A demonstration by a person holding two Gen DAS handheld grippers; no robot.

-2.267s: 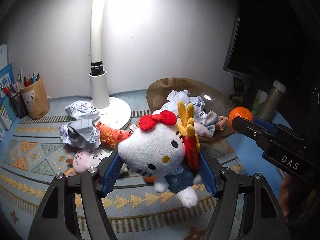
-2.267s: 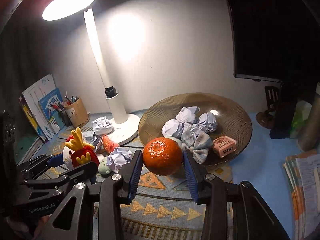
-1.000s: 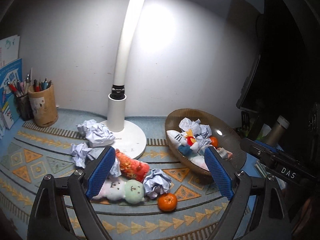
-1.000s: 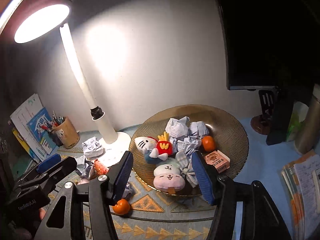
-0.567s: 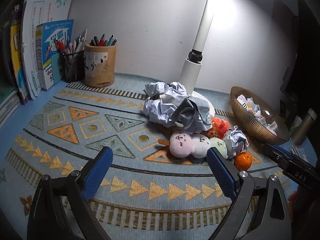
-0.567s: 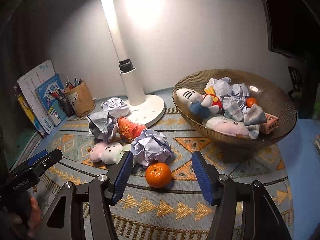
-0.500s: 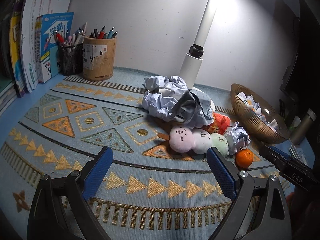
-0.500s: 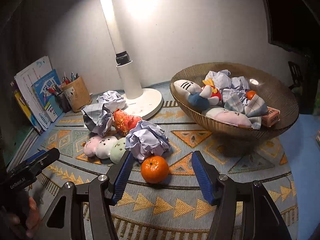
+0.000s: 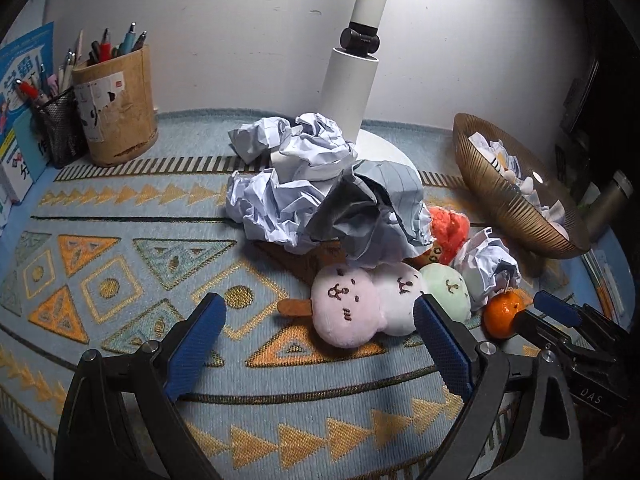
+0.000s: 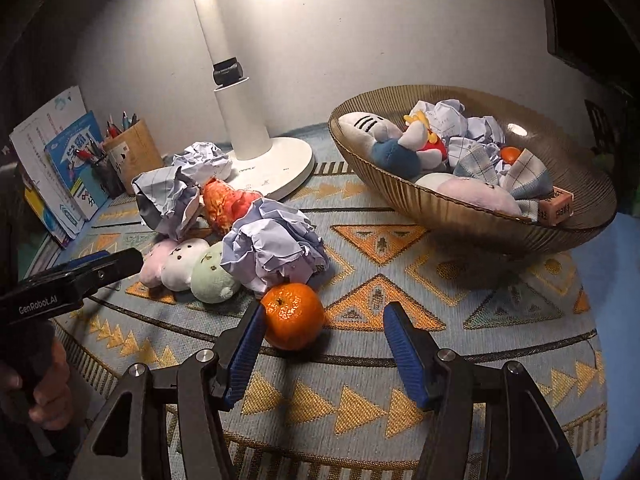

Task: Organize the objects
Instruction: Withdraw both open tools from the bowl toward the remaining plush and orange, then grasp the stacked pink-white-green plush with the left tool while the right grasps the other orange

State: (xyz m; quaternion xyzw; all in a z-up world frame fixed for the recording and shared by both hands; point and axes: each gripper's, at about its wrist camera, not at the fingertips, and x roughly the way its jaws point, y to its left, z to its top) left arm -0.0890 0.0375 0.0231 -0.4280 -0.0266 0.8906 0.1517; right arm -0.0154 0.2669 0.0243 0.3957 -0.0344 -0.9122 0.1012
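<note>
Fingers of the right gripper (image 10: pixel 324 354) stand wide and empty around a mandarin (image 10: pixel 293 315) on the patterned mat (image 10: pixel 480 344), seemingly lined up to take it. The left gripper (image 9: pixel 320 350), equally wide and empty, faces the three-ball plush skewer (image 9: pixel 374 304). Crumpled paper (image 10: pixel 276 249) lies behind; farther right, the ribbed bowl (image 10: pixel 460 216) already holds sorted toys.

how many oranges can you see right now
2. One orange sits on the mat between the open right gripper fingers, by the left pad. A second orange lies in the bowl among crumpled paper. More may be buried there.
</note>
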